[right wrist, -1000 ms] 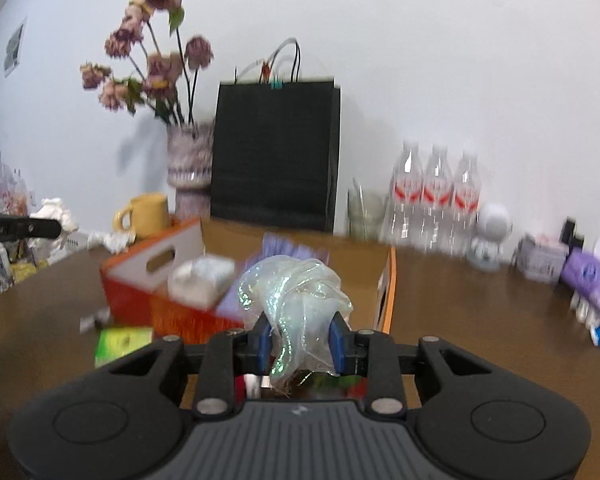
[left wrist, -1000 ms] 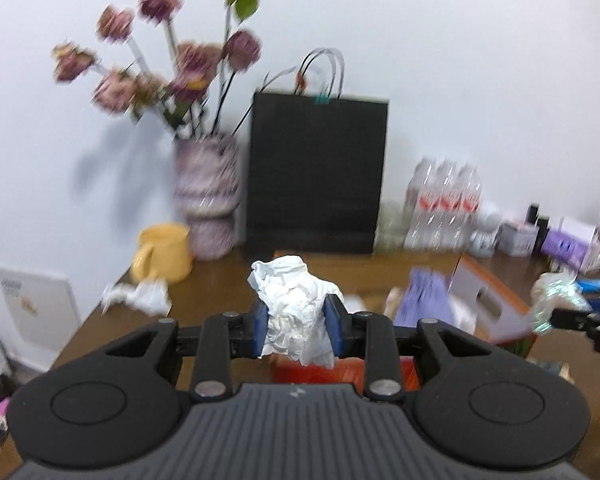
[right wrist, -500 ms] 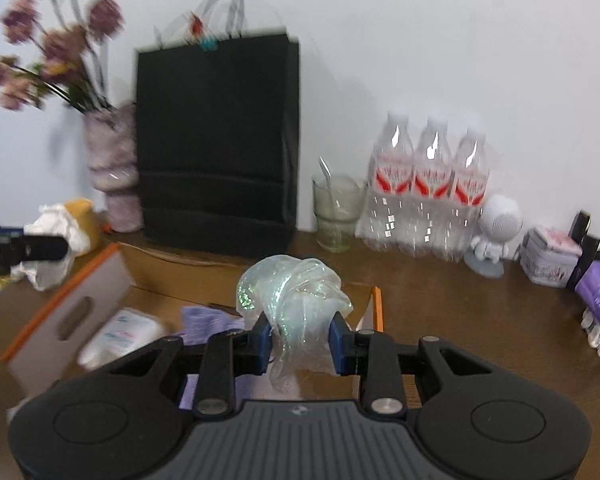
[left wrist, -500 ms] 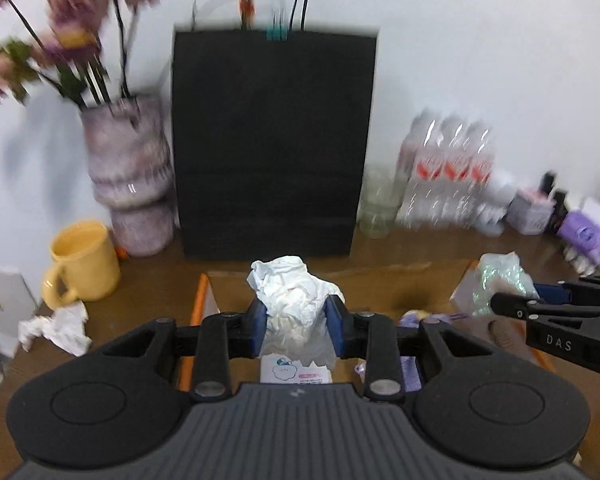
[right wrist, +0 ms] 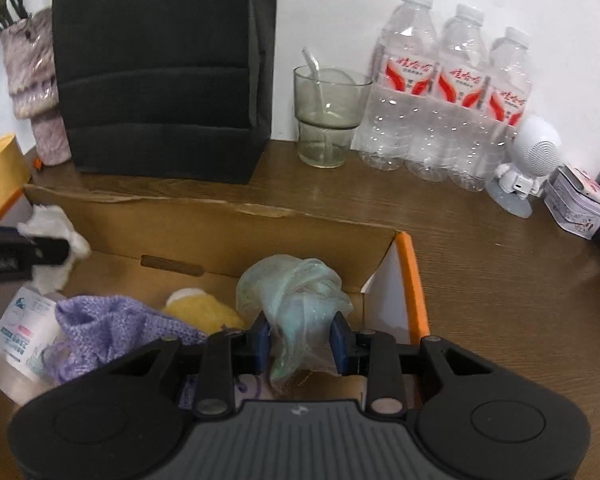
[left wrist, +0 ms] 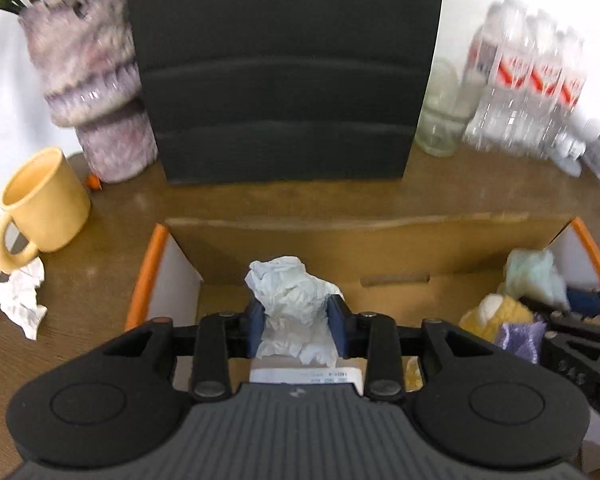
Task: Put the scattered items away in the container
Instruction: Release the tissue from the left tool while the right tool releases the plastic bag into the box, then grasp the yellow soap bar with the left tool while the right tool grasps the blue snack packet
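Two loads now hang over the open box [left wrist: 364,236], where a second ago both were short of it: left tongs [left wrist: 296,330], jaws opening, with tissue [left wrist: 292,300] between the pads; right tongs [right wrist: 300,342] clamped on a teal plastic wad [right wrist: 296,296]. Drop looks imminent for both; more crumpled paper [left wrist: 16,300] remains on the counter [left wrist: 100,292] by the mug [left wrist: 40,200]. Both tongs tilt steeply downward, side by side.

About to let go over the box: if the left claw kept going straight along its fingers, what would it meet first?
Probably the box itself: its bare floor near the back wall. The left claw is opening with the tissue wad between its fingers. Depth is unclear in this fisheye view.
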{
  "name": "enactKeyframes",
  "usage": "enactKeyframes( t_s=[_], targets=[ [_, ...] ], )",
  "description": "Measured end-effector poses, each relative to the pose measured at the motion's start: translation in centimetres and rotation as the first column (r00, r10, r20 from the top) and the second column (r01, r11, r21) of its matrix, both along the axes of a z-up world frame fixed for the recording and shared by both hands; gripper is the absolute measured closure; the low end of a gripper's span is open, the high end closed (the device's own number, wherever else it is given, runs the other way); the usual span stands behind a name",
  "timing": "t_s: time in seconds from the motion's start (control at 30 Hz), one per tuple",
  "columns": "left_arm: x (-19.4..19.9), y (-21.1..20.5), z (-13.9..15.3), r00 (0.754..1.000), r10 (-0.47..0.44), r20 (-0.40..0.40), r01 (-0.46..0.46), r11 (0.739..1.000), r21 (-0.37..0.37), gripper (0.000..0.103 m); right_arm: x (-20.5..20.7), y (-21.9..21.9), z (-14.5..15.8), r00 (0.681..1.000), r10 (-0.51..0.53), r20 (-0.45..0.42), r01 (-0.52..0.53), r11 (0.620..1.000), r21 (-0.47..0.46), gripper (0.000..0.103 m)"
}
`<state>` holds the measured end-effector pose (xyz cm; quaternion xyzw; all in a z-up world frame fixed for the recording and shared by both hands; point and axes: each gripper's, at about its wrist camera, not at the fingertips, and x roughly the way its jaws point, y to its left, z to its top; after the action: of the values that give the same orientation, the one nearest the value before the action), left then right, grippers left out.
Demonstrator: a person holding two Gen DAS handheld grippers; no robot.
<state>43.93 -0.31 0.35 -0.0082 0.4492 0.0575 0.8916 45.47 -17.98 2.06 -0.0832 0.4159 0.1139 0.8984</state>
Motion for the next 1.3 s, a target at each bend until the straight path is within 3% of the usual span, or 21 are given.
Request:
enactKeyframes(
  t_s=[0.07, 0.2, 0.23, 0.37, 0.5, 0.7, 0.77, 1.07, 1.3],
  targets=[
    [0.2, -0.1, -0.6, 1.0, 0.0, -0.013, 0.0, 1.0, 0.007, 0.062, 0.3, 0.1, 0.0, 1.0, 0.005, -0.025, -0.004, 1.0, 0.02, 0.068],
    [-0.2, 0.0, -0.8, 1.0, 0.002, -0.012, -0.002, 1.0, 0.009, 0.039, 0.2, 0.3, 0.2, 1.0, 0.019, -0.016, -0.019, 1.0, 0.001, 0.058],
    [-0.4, 0.0, -0.6, 1.0, 0.0, -0.007, 0.0, 1.0, 0.01, 0.032, 0.1, 0.3, 0.2, 1.0, 0.017, -0.014, -0.017, 1.0, -0.004, 0.051],
    [-1.1, 0.0, 0.2, 1.0, -0.003, 0.016, 0.003, 1.0, 0.006, 0.019, -0.3, 0.0, 0.5, 1.0, -0.007, -0.004, 0.007, 1.0, -0.011, 0.029],
    [-2.3, -0.1, 1.7, 0.998, -0.005, 0.065, 0.004, 1.0, 0.015, 0.004, -1.1, -0.3, 1.4, 1.0, -0.012, 0.019, 0.012, 1.0, 0.01, 0.02],
    [-6.0, 0.5, 4.5, 0.985, 0.001, 0.172, 0.001, 1.0, -0.012, 0.0, -3.5, -1.0, 3.8, 0.997, 0.0, 0.072, -0.005, 0.997, 0.072, 0.01],
    [-7.8, 0.7, 5.5, 0.977, -0.006, 0.215, 0.011, 1.0, -0.018, 0.0, -4.8, -1.3, 4.8, 0.996, 0.006, 0.092, -0.014, 0.996, 0.09, 0.0],
    [-16.9, 1.8, 8.2, 0.932, -0.047, 0.36, 0.06, 0.998, -0.024, 0.0, -13.1, -3.5, 9.3, 0.974, 0.065, 0.218, -0.1, 0.983, 0.153, 0.0],
    [-24.5, 1.9, 7.5, 0.886, -0.075, 0.457, 0.092, 0.996, -0.016, 0.0, -20.6, -5.0, 9.5, 0.941, 0.112, 0.32, -0.158, 0.98, 0.122, 0.0]
  ],
)
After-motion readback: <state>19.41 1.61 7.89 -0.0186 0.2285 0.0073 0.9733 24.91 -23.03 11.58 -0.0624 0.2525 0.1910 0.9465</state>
